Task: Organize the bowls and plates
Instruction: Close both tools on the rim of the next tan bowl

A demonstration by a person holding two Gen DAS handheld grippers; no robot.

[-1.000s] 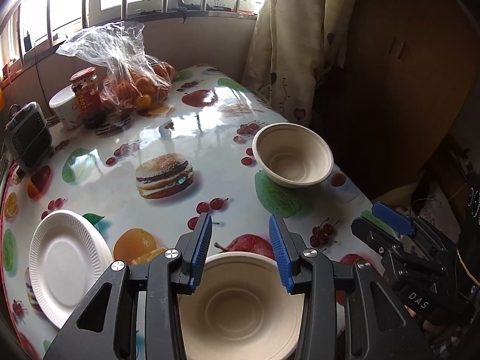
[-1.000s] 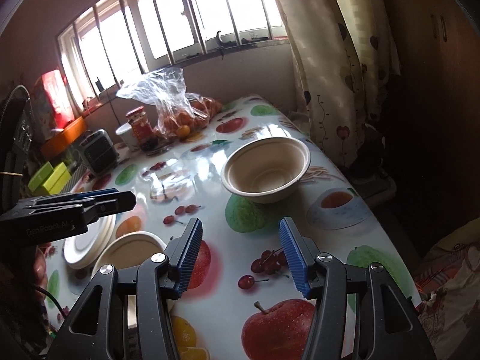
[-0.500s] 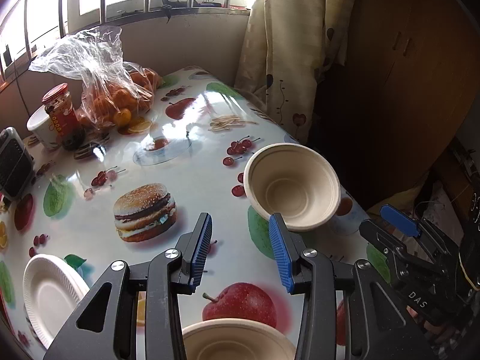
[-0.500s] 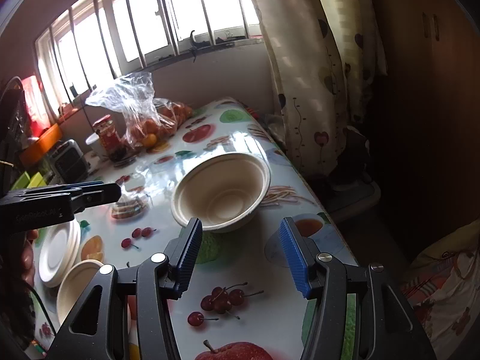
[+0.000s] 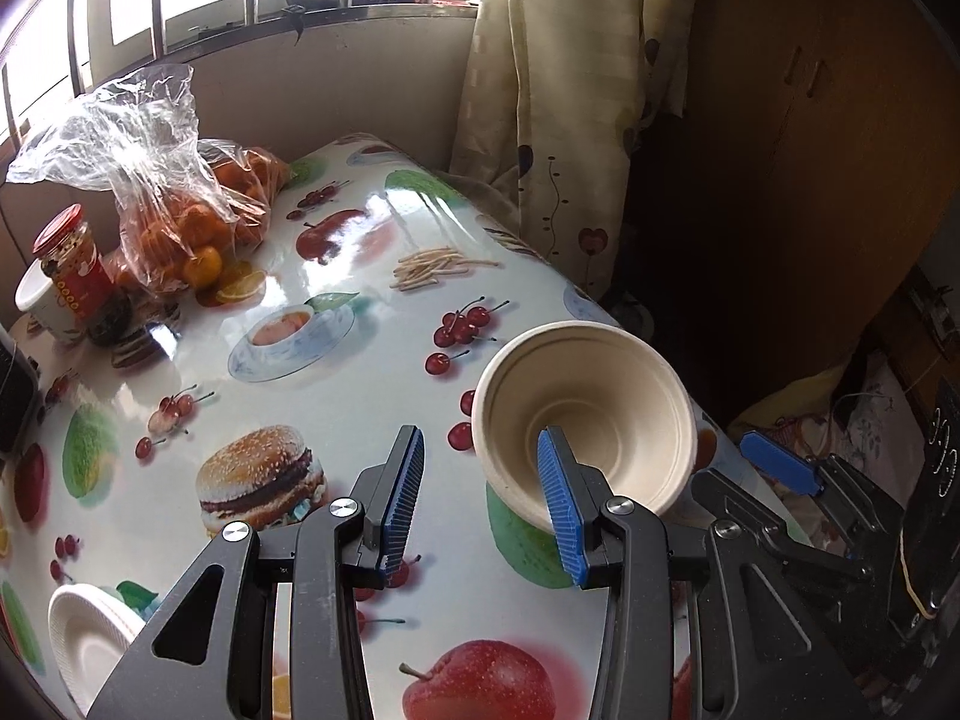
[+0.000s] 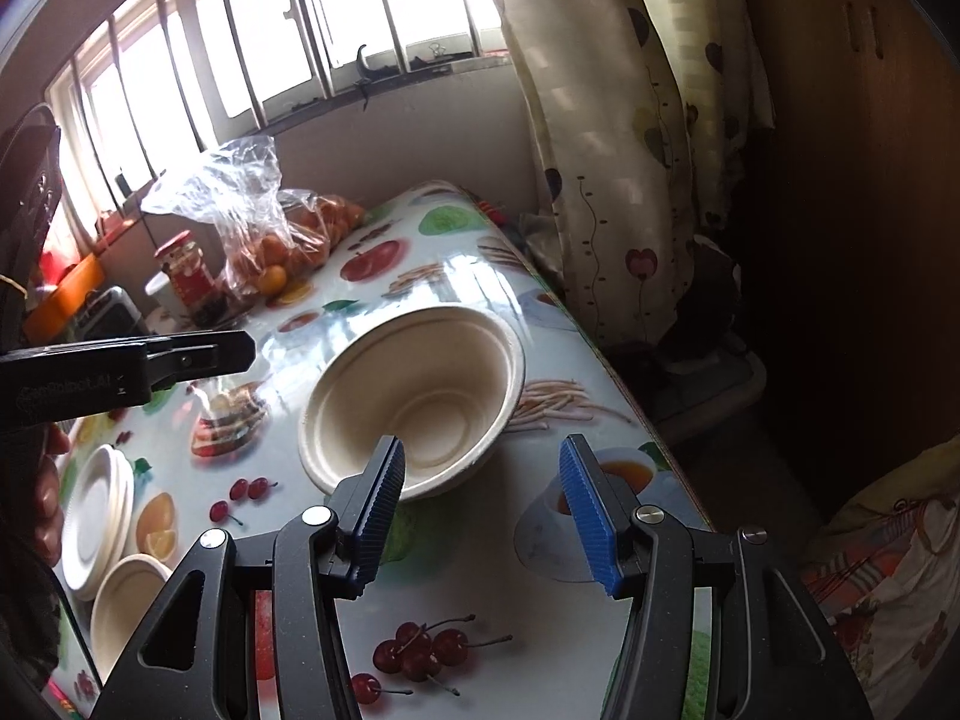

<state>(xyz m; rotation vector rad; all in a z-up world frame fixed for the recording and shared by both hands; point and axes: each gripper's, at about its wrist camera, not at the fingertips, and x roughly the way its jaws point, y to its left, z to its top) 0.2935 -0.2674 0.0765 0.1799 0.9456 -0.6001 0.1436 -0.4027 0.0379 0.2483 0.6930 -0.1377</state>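
Note:
A beige paper bowl [image 5: 600, 396] [image 6: 414, 384] stands upright near the table's right edge. My left gripper [image 5: 480, 437] is open and empty. It hovers just short of the bowl's left rim, and its right finger overlaps the near wall in the picture. My right gripper [image 6: 483, 445] is also open and empty, just short of the bowl's near right side. A second beige bowl [image 6: 129, 600] and a stack of white paper plates [image 6: 99, 516] [image 5: 90, 636] sit at the near left of the table. Each gripper shows in the other's view: the right one [image 5: 774, 462], the left one [image 6: 180, 354].
At the back stand a clear bag of oranges [image 5: 180, 222], a red-lidded jar [image 5: 69, 264] and a white cup [image 5: 33, 294]. A curtain [image 5: 540, 90] and a dark wooden cupboard [image 5: 810, 150] border the table's right edge [image 6: 636, 402]. A hand [image 6: 45, 498] holds the left gripper.
Both grippers have moved forward over the table to the far bowl, which now looks larger and closer. The near bowl has dropped out of the left wrist view. Jaw openings are unchanged.

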